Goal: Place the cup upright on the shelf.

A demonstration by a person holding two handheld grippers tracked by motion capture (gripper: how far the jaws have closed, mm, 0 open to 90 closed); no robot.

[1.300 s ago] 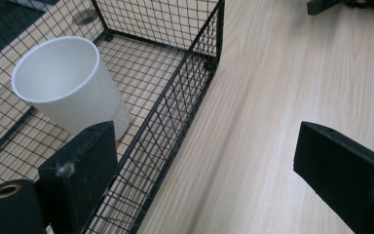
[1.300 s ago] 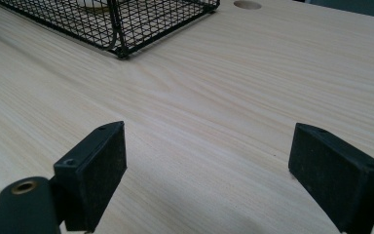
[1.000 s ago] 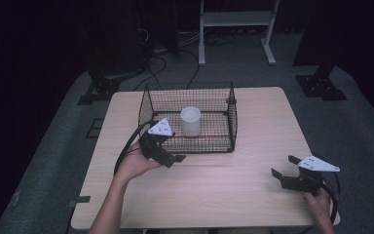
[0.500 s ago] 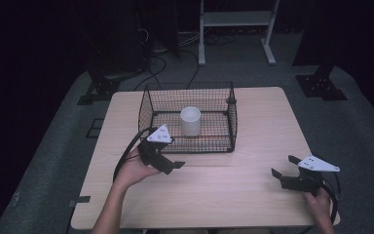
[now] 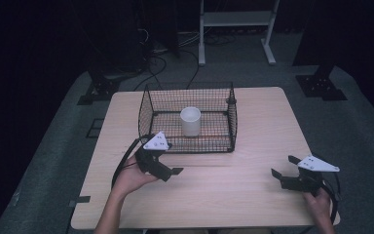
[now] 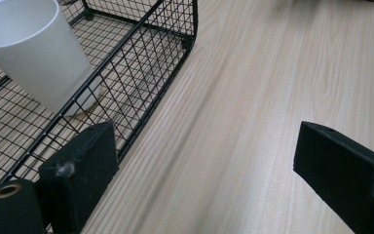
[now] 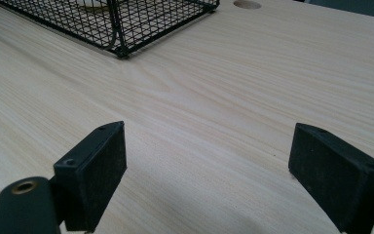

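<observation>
A white cup (image 5: 190, 121) stands upright inside a black wire basket (image 5: 233, 122) at the middle back of the wooden table (image 5: 233, 195). My left gripper (image 5: 169, 165) hovers just in front of the basket's near left corner, jaws open, with only bare tabletop between them. In the left gripper view the cup (image 6: 34, 53) sits behind the basket's mesh wall (image 6: 141, 83), up and to the left of my left gripper (image 6: 209, 180). My right gripper (image 5: 283, 166) rests low near the table's front right, open and holding nothing. Bare wood lies between its jaws (image 7: 209, 180).
The basket's corner (image 7: 126, 19) appears far ahead in the right gripper view, and a round hole (image 7: 247, 4) in the tabletop lies beyond it. A white frame stand (image 5: 233, 29) and cables lie on the dark floor behind the table.
My left gripper has drawn back from the basket's front wall toward the near edge and sunk a little, its jaws just as wide. The right gripper has stayed still.
</observation>
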